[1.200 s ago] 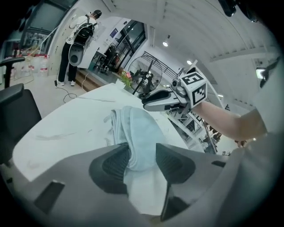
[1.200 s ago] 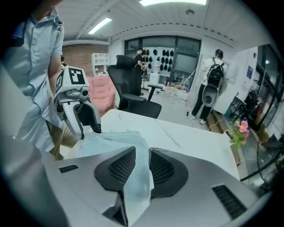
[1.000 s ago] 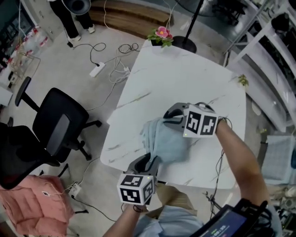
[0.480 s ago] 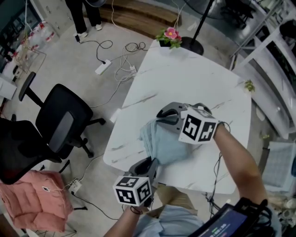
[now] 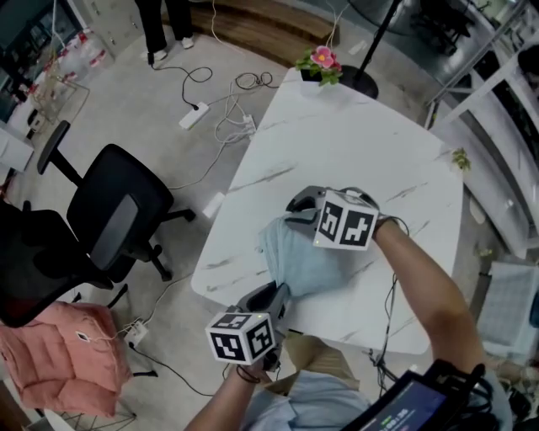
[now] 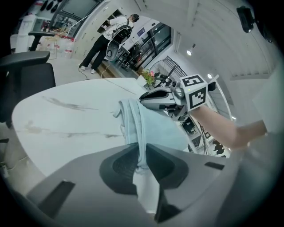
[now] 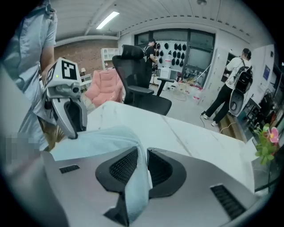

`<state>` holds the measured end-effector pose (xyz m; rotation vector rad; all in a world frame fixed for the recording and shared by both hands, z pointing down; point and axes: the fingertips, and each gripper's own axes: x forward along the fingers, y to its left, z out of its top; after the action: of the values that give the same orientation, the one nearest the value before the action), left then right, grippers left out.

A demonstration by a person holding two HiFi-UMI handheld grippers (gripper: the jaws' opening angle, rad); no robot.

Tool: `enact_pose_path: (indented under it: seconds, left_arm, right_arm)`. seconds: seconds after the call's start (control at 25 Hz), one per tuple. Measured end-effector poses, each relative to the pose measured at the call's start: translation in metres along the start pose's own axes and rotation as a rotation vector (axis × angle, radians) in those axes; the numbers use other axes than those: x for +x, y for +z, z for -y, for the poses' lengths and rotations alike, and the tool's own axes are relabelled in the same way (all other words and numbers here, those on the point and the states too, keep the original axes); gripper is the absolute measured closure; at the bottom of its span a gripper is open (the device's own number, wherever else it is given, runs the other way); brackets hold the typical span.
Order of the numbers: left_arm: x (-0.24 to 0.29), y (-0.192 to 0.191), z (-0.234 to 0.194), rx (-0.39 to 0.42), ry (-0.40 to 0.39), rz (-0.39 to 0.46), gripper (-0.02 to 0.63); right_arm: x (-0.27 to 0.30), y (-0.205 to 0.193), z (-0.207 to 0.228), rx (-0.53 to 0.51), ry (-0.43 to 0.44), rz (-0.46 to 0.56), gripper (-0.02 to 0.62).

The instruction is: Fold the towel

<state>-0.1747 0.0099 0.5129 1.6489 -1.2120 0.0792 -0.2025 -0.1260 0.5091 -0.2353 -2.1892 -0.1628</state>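
A light blue towel (image 5: 301, 259) lies bunched near the front left edge of the white marble table (image 5: 354, 143). My left gripper (image 5: 274, 296) is at the towel's near edge. Its jaws have just been closing and now pinch a fold of the towel (image 6: 141, 133). My right gripper (image 5: 296, 210) is at the towel's far edge; its jaws have just been opening a little, and the towel (image 7: 133, 177) is still pressed between the pads. Across the cloth, the left gripper view shows the right gripper (image 6: 153, 98), and the right gripper view shows the left gripper (image 7: 73, 117).
A potted pink flower (image 5: 321, 63) stands at the table's far corner. A black office chair (image 5: 114, 220) and a pink cushion (image 5: 59, 358) stand on the floor to the left. Cables and a power strip (image 5: 194, 115) lie beyond, near a person's legs (image 5: 165, 23).
My right gripper has moved a little left, toward the left gripper, carrying the towel's far edge. The left gripper has stayed at the near edge.
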Motion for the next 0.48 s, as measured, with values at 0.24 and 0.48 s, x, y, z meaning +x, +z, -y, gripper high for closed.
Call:
enact_pose_path:
  seconds: [0.24,0.48]
  left_arm:
    - [-0.023,0.009,-0.008,-0.025,0.006,0.05,0.497]
    - [-0.042,0.03,0.009,0.091,-0.003,0.089,0.523]
  right_arm:
    - [-0.069,0.041,0.016,0.189,-0.097,0.195,0.43]
    - [-0.124,0.012,-0.037,0.372,-0.276,0.27,0.566]
